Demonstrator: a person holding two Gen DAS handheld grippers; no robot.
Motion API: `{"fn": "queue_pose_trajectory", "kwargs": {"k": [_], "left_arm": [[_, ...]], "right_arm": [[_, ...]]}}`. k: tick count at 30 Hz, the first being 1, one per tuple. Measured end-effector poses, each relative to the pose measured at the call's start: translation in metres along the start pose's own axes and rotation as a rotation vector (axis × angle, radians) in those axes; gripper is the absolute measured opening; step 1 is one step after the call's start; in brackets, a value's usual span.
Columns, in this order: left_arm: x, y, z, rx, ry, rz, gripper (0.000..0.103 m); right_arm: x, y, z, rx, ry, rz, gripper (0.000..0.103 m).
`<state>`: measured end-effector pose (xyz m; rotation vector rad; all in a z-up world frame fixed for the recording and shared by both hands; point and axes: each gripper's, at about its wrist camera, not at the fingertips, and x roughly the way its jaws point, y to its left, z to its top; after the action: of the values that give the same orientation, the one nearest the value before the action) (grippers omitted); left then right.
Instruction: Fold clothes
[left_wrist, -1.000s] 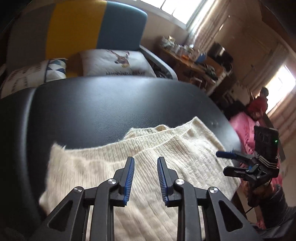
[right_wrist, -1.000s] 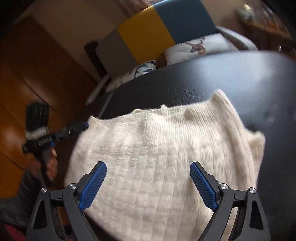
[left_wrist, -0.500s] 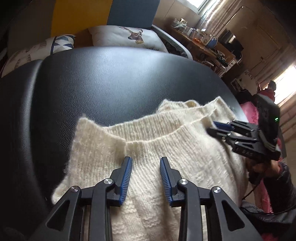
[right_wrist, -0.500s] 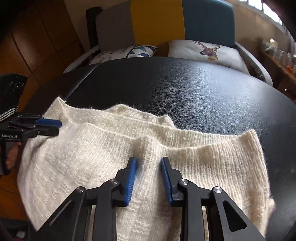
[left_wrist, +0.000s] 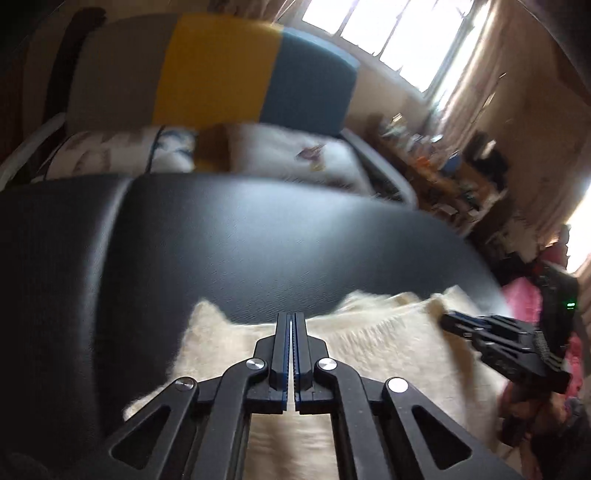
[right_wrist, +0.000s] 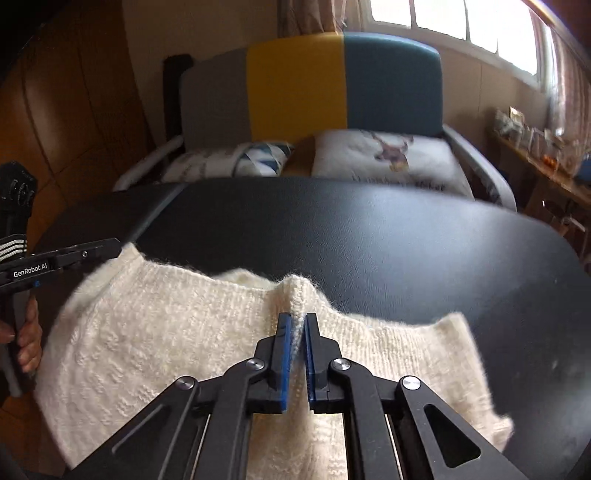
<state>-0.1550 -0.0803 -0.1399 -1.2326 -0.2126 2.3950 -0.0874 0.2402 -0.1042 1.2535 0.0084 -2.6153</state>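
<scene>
A cream knit sweater (left_wrist: 388, 350) lies flat on the near part of a black padded table (left_wrist: 258, 240). My left gripper (left_wrist: 290, 319) is shut at the sweater's far edge, with a thin sliver of cream knit between its blue pads. From the right wrist view, the left gripper (right_wrist: 110, 247) sits at the far left corner of the sweater (right_wrist: 166, 332). My right gripper (right_wrist: 296, 323) is shut on a pinched-up ridge of knit at the far edge. In the left wrist view, the right gripper (left_wrist: 448, 321) is at the sweater's right side.
Behind the table (right_wrist: 406, 251) stands an armchair (right_wrist: 295, 85) with a grey, yellow and blue back and printed cushions (right_wrist: 388, 155). A cluttered wooden side table (right_wrist: 535, 147) is at the right. A hand (right_wrist: 26, 332) holds the left gripper's handle. Pink cloth (left_wrist: 524, 299) lies past the right edge.
Both grippers have closed on the sweater's far edge; half a second ago their jaws stood slightly apart over the knit. The views have tilted up toward the armchair.
</scene>
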Motion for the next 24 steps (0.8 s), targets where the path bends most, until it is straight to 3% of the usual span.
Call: {"fn": "queue_pose_trajectory", "kwargs": {"k": [2, 9, 11, 13, 14, 16, 17, 20, 24], "left_arm": [[0.025, 0.014, -0.013, -0.052, 0.073, 0.013, 0.000], [0.015, 0.014, -0.017, -0.062, 0.054, 0.035, 0.000], [0.003, 0.011, -0.015, -0.079, 0.046, 0.041, 0.000], [-0.015, 0.004, -0.014, -0.083, 0.021, 0.053, 0.006], [-0.025, -0.003, -0.016, -0.075, 0.014, 0.020, 0.008], [-0.043, -0.019, -0.022, -0.052, 0.009, -0.057, 0.013], [-0.049, -0.029, -0.026, -0.037, 0.011, -0.100, 0.013], [-0.058, -0.066, -0.040, 0.019, 0.053, -0.218, 0.014], [-0.043, -0.130, -0.059, 0.132, 0.131, -0.300, 0.014]], "right_arm": [[0.024, -0.006, -0.010, 0.033, 0.060, -0.008, 0.007], [0.024, -0.004, -0.017, 0.035, 0.052, -0.023, 0.009], [0.021, -0.010, -0.017, 0.074, 0.053, 0.015, 0.011], [0.009, -0.025, -0.019, 0.167, 0.067, 0.120, 0.026], [-0.004, -0.034, -0.021, 0.222, 0.047, 0.191, 0.032], [-0.041, -0.055, -0.034, 0.282, -0.024, 0.330, 0.069], [-0.062, -0.068, -0.043, 0.300, -0.050, 0.365, 0.075], [-0.120, -0.114, -0.080, 0.365, -0.085, 0.465, 0.079], [-0.156, -0.160, -0.143, 0.473, -0.012, 0.557, 0.081]]}}
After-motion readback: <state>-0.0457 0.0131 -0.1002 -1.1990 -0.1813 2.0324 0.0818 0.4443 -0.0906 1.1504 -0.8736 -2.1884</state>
